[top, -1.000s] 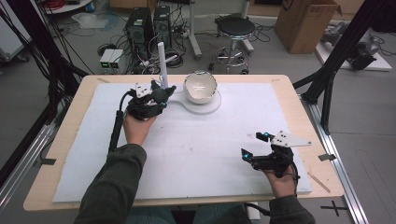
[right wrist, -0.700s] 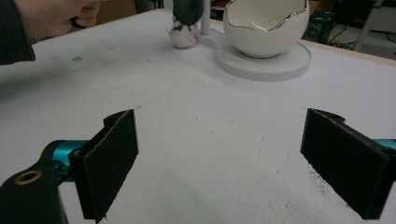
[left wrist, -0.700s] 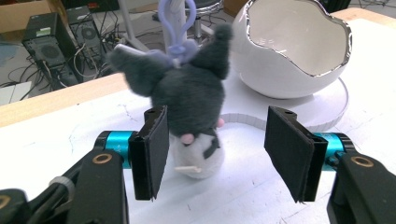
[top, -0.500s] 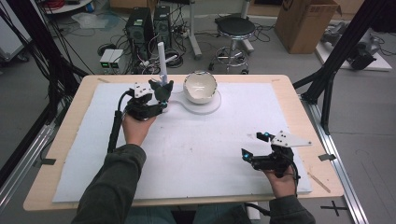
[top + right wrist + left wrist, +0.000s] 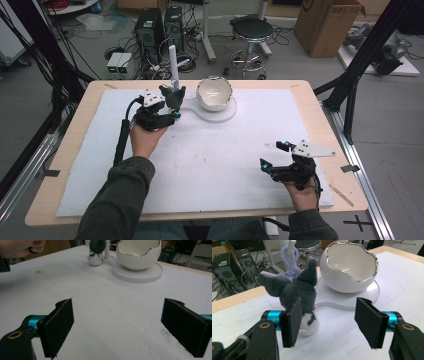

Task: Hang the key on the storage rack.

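the left gripper [image 5: 328,322] has just been opening; its jaws stand apart, the upright plush toy [image 5: 298,293] at eleven o'clock beside one pad, far nearer than the wide-open right gripper [image 5: 274,156].

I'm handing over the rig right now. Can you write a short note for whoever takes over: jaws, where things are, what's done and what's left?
Left gripper: jaws have just been opening; they stand apart at the small grey plush toy with the lilac plastic clip, right pad clear of it.
Right gripper: open, holding nothing, near the table's front right.
Plush: upright on the white table cover, beside the white egg-shaped ceramic bowl with the silver rim on its round white base.
Done: plush apparently set down.
Left: probably back the left gripper away; confirm the plush stays standing.
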`<state>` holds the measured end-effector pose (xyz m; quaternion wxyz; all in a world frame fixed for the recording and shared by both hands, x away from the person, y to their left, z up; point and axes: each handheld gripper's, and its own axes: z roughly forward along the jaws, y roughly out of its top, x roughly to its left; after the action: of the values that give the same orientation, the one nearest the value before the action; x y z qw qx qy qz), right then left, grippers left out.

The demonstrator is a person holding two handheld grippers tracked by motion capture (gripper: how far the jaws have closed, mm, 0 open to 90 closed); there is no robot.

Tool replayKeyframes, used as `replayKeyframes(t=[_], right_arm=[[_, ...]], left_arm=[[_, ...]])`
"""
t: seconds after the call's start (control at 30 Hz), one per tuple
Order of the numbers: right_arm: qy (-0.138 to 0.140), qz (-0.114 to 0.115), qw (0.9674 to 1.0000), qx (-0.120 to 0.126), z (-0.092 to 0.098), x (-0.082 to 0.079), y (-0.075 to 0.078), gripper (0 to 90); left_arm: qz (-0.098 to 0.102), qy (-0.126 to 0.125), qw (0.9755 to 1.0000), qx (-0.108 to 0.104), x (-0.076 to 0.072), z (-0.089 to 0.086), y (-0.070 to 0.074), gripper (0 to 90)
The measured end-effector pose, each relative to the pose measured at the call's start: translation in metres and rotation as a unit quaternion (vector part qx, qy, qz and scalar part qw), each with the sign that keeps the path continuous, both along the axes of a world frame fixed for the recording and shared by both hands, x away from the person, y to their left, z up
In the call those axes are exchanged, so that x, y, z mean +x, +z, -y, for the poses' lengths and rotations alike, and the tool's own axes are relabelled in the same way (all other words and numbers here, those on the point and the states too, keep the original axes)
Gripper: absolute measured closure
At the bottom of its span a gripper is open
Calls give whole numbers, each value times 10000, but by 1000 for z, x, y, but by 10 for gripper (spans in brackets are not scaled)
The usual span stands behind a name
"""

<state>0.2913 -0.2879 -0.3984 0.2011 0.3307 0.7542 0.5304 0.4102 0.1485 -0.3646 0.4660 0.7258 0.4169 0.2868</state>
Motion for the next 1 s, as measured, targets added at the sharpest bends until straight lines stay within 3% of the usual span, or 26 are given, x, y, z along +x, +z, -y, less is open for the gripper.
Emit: replayKeyframes(t=[1.0], right_arm=[[-81,-57,10000,-3,0,0,-2,105]], left_arm=[[37,-75,9997,-216,-17,-20,4,337]])
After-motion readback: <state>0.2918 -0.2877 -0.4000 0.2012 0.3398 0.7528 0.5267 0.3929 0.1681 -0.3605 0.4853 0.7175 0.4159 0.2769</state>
